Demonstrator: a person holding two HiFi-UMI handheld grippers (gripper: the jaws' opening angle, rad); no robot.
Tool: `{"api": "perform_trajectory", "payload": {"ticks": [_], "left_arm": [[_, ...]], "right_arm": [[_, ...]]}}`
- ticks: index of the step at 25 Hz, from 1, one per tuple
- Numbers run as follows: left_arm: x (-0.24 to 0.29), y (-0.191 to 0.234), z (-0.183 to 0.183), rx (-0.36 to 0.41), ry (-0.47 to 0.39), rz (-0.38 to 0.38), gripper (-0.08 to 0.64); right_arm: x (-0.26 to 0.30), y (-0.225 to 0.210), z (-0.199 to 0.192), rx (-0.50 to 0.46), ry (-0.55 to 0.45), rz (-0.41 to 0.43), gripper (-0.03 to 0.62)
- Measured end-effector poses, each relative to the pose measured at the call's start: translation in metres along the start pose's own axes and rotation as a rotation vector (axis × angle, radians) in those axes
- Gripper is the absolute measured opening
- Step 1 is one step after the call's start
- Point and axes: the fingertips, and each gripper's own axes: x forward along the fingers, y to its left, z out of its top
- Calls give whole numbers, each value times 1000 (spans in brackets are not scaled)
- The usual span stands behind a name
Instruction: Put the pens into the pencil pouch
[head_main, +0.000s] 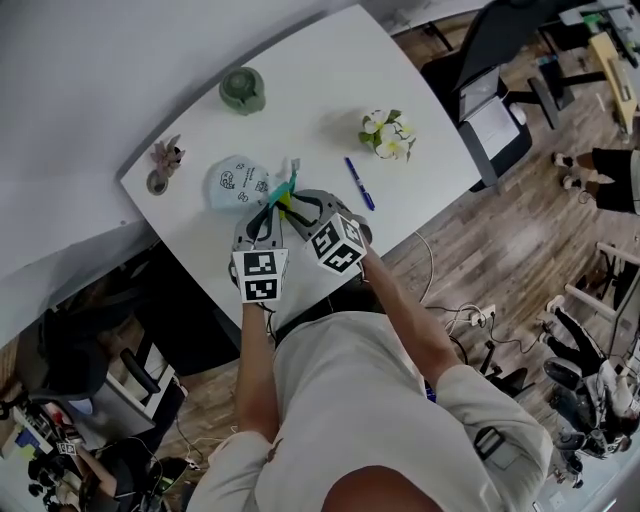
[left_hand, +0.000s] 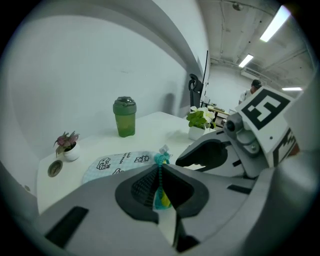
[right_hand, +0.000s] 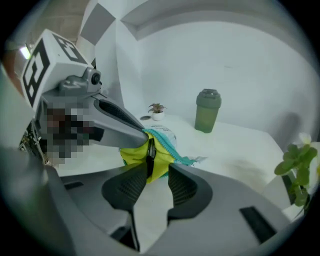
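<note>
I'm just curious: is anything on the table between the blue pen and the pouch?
Nothing visible: bare table separates the blue pen from the pencil pouch. The flower pot stands farther back, off that path.

From head height we look steeply down on the white table (head_main: 300, 110), far enough off to take in all of it. Our two gripper views sit low and close above its surface, each looking along its own jaws toward the wall (left_hand: 75, 70). All three views share the green bottle (head_main: 242, 90) and the pouch (head_main: 236, 184).
</note>
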Motion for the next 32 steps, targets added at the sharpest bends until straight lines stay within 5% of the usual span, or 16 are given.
{"api": "perform_trajectory", "payload": {"ticks": [9, 18, 25, 32], "left_arm": [[10, -15, 4, 88, 15, 6, 11], [20, -29, 1, 124, 35, -2, 11], [28, -36, -1, 165, 49, 11, 11], [29, -37, -1, 168, 48, 5, 10]], "right_arm": [[-59, -38, -18, 107, -57, -190, 155], [-96, -79, -91, 237, 43, -371, 161], [-95, -87, -130, 308, 124, -394, 151], [-86, -85, -146, 354, 152, -364, 73]]}}
